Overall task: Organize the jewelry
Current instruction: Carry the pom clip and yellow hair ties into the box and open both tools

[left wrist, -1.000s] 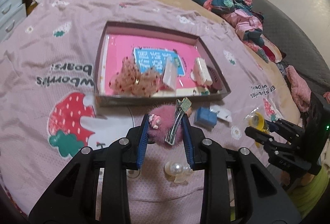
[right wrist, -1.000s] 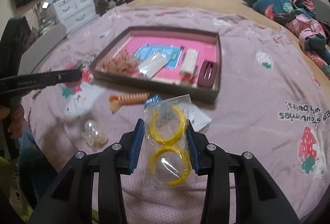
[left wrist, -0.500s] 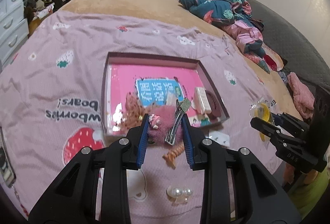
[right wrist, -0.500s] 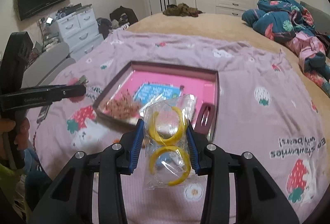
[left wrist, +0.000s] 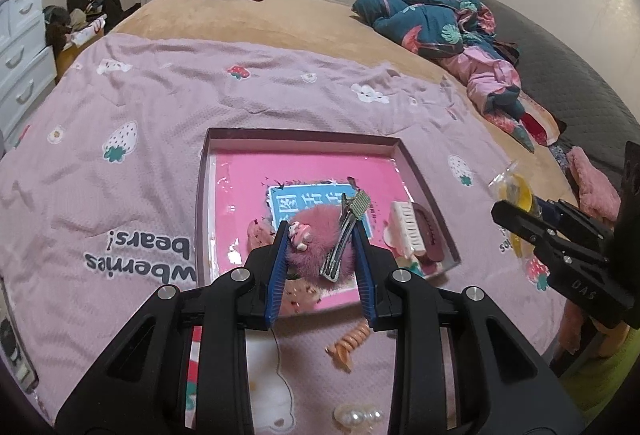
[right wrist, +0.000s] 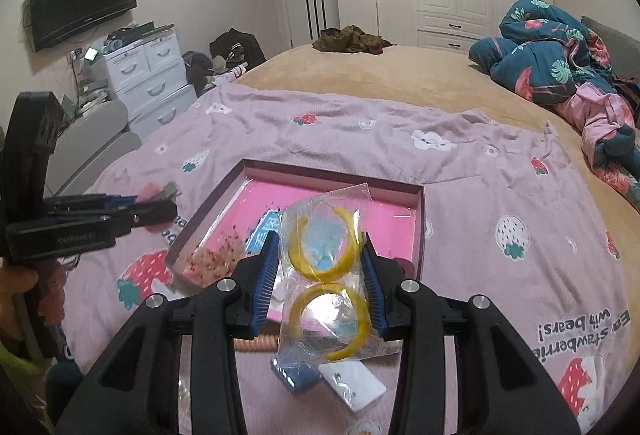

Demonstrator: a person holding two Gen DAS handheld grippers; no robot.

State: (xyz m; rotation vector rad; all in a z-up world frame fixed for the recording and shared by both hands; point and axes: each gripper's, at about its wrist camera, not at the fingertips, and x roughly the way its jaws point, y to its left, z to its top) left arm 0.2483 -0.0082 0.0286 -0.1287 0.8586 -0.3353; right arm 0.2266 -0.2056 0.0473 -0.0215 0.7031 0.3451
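1. Left gripper (left wrist: 322,247) is clenched on a pink fluffy hair clip (left wrist: 320,235); the clip's metal bar faces up, and it is held in the air above the near part of the tray (left wrist: 304,134).
2. Right gripper (right wrist: 320,267) is clenched on a clear bag of yellow hoops (right wrist: 326,267), held above the tray's near edge.
3. The tray sits mid-blanket (left wrist: 120,107) and holds a white claw clip (left wrist: 406,231) and a dark clip (left wrist: 430,235) at its right edge.
4. An orange spiral hair tie (left wrist: 348,345) lies on the blanket just outside the tray's near edge.
5. A pearl clip (left wrist: 358,415) lies closer in, by the blanket's near edge.
6. A blue box (right wrist: 296,375) and a white card (right wrist: 354,383) lie on the blanket under the bag.
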